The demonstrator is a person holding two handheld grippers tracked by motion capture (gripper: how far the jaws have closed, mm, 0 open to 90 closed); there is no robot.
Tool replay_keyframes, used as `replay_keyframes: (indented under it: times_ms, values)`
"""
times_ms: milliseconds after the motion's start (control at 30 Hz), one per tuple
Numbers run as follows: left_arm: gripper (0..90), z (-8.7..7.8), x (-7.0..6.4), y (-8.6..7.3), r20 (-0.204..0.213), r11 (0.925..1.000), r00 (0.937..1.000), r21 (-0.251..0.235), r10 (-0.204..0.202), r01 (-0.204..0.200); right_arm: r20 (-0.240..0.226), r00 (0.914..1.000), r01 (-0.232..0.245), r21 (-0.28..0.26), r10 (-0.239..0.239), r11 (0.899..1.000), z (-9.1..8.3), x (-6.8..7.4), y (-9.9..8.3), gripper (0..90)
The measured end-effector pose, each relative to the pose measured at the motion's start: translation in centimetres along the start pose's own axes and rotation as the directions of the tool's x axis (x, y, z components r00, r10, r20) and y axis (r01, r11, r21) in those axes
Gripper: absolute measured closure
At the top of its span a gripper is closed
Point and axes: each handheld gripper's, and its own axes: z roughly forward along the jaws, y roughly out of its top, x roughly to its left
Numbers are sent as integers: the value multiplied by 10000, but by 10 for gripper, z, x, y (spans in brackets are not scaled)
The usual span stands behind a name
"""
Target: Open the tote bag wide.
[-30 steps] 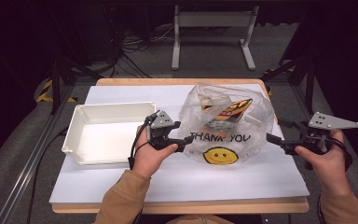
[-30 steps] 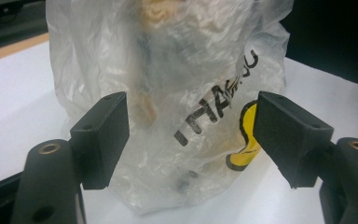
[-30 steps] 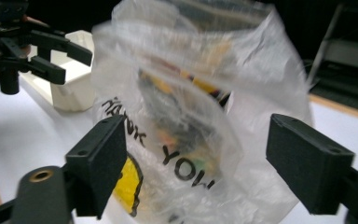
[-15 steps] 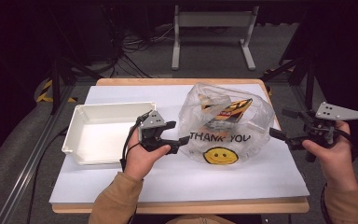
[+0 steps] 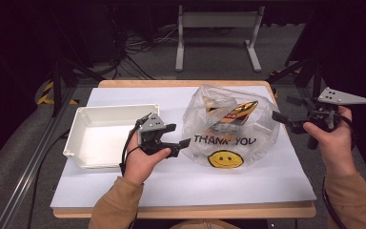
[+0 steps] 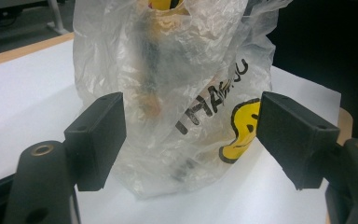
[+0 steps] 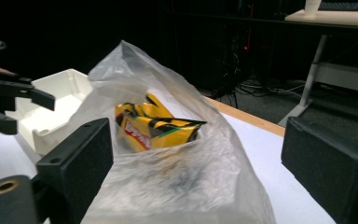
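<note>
**Flagging tear and spill risks at the bag**

The bag [image 5: 229,128] is stood on the table [image 5: 248,176], right of the bin [image 5: 106,134]. The left gripper [image 5: 178,136] and right gripper [image 5: 281,119] are held apart, flanking it, nothing clamped. Thin film may be torn if pinched carelessly; the yellow pack [image 7: 154,127] may be spilled if one side alone is lifted.

A dim lab: cables [image 5: 138,45] on grey floor, metal stand [image 5: 217,28], aluminium rail [image 5: 31,162] beside the table [image 5: 181,210].

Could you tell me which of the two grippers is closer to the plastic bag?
The left gripper: its open jaws almost reach the plastic bag, while the right gripper stands farther off.
</note>
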Motion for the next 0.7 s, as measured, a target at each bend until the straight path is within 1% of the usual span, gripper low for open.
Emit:
replay_keyframes:
  times_ms: [67,133,267,367,400,433,467,500,533,567,600,633,700]
  values:
    - [247,-1,0,0,-11,10000,10000,-11,29,-29,-45,9999,-99,119,100,9999,6,-4,-2,116]
    - [246,-1,0,0,-39,10000,10000,-38,-27,27,-65,9998,-167,224,169,9996,11,-8,-5,117]
    - [242,-3,1,-2,-72,10000,10000,3,-50,50,-236,9992,-310,350,319,9989,18,-13,-11,114]
    - [240,-5,2,-3,-148,10000,9999,39,6,-6,-276,9987,-426,424,438,9982,23,-18,-17,114]
    - [240,-5,1,-3,-114,9999,9999,4,-108,108,-263,9985,-474,480,487,9977,25,-20,-19,122]
    - [239,-6,1,-4,-153,10000,9999,-15,-63,63,-293,9983,-491,503,506,9975,26,-21,-20,137]
    - [239,-7,1,-4,-167,9999,9998,-20,-122,122,-342,9981,-485,534,503,9974,27,-23,-22,175]
    - [239,-8,1,-5,-221,10000,9997,-11,-51,51,-357,9986,-379,534,399,9979,27,-25,-24,235]
    - [239,-8,1,-5,-230,9999,9997,0,-125,125,-380,9987,-319,553,340,9980,27,-27,-24,280]
    - [239,-8,1,-6,-219,9999,9997,7,-139,139,-437,9984,-345,563,370,9978,27,-28,-25,337]
    - [239,-9,2,-7,-229,9999,9997,13,-116,116,-544,9979,-334,568,365,9978,26,-29,-25,414]
    - [239,-9,1,-7,-241,9998,9995,4,-186,187,-628,9975,-300,573,336,9979,26,-30,-25,486]
    - [239,-9,2,-8,-303,9999,9994,48,-160,162,-723,9972,-149,591,192,9981,26,-30,-24,594]
